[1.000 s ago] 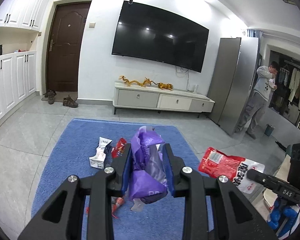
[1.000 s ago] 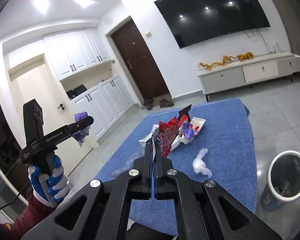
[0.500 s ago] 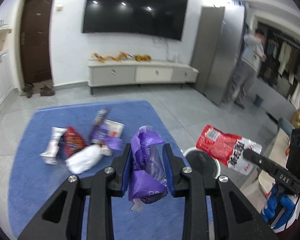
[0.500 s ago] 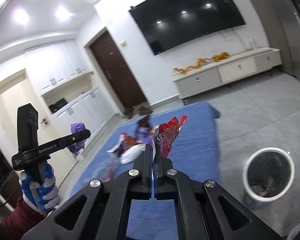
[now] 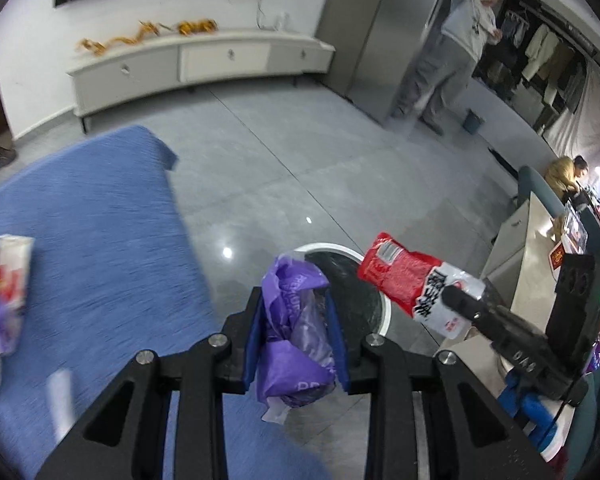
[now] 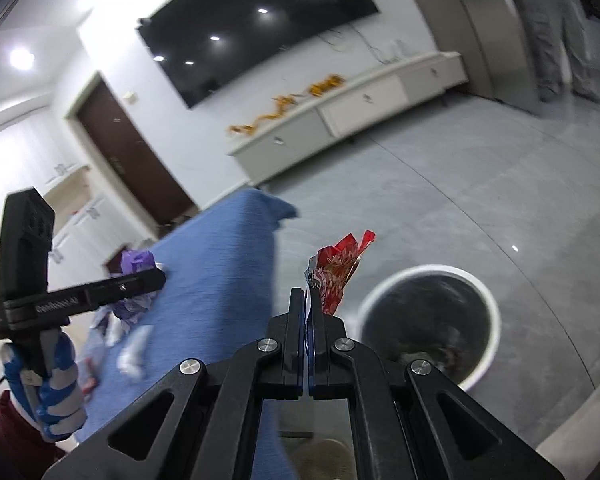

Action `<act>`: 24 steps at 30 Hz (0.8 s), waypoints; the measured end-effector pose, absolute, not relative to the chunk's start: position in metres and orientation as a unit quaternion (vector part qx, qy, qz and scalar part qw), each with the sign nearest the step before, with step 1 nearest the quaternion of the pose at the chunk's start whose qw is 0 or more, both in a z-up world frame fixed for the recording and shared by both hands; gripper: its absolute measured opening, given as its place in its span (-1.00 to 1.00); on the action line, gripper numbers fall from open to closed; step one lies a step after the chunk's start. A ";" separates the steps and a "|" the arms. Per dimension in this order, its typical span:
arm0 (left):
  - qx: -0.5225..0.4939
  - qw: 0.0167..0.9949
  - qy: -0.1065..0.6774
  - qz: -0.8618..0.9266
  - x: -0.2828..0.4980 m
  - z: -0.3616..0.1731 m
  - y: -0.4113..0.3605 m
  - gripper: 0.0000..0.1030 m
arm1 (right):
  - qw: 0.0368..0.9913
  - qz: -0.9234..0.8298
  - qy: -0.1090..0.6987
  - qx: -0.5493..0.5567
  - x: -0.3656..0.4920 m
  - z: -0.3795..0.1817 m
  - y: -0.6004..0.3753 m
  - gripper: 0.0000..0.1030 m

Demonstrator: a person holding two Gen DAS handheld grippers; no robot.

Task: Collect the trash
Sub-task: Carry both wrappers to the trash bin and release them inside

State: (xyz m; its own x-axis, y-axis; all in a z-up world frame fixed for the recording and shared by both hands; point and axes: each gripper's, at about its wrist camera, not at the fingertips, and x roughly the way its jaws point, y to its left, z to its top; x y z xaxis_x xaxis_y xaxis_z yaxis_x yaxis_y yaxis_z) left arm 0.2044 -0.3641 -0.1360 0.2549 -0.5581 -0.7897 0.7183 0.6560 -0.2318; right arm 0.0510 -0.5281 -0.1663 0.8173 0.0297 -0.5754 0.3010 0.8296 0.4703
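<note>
Purple plastic bag [image 5: 296, 340] is clamped in my left hand-held gripper [image 5: 296, 320], the red snack wrapper [image 6: 338, 276] pinched in the right [image 6: 308, 304], so I'd bring both squarely over the white-rimmed bin [image 6: 428, 320] off the blue rug's [image 6: 220, 280] edge, seemingly near, before letting go.

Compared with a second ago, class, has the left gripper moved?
Yes. The left gripper, clamped on the purple bag, has swung right off the blue rug to the white-rimmed bin, which now sits just beyond its fingertips.
</note>
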 end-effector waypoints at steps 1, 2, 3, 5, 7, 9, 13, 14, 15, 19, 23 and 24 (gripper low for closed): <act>0.087 0.779 0.466 -0.409 0.210 -0.145 -0.379 -0.43 | 0.905 -0.084 0.301 0.288 0.056 -0.177 -0.538 -0.98; 0.085 0.773 0.475 -0.412 0.215 -0.154 -0.390 -0.43 | 0.900 -0.091 0.308 0.294 0.060 -0.188 -0.547 -0.98; 0.085 0.766 0.483 -0.415 0.221 -0.164 -0.402 -0.43 | 0.896 -0.098 0.314 0.298 0.064 -0.196 -0.553 -0.98; 0.087 0.757 0.494 -0.420 0.228 -0.178 -0.424 -0.43 | 0.886 -0.111 0.327 0.308 0.070 -0.217 -0.566 -0.97; 0.088 0.743 0.506 -0.429 0.233 -0.195 -0.442 -0.43 | 0.877 -0.122 0.340 0.317 0.076 -0.236 -0.577 -0.97; 0.086 0.730 0.520 -0.435 0.239 -0.207 -0.456 -0.42 | 0.868 -0.131 0.352 0.324 0.084 -0.255 -0.586 -0.90; 0.078 0.707 0.538 -0.452 0.248 -0.220 -0.483 -0.13 | 0.853 -0.150 0.371 0.334 0.098 -0.280 -0.599 -0.70; 0.076 0.707 0.538 -0.453 0.251 -0.221 -0.487 0.01 | 0.849 -0.157 0.375 0.336 0.100 -0.285 -0.603 -0.43; 0.072 0.710 0.536 -0.452 0.252 -0.221 -0.488 0.17 | 0.847 -0.162 0.378 0.338 0.100 -0.289 -0.607 -0.34; 0.064 0.715 0.529 -0.453 0.246 -0.220 -0.479 0.17 | 0.839 -0.180 0.378 0.348 0.089 -0.300 -0.614 -0.30; 0.068 0.735 0.503 -0.449 0.234 -0.206 -0.462 0.17 | 0.842 -0.189 0.373 0.340 0.075 -0.291 -0.607 -0.30; 0.059 0.743 0.495 -0.447 0.229 -0.200 -0.451 0.17 | 0.845 -0.190 0.371 0.336 0.072 -0.286 -0.604 -0.30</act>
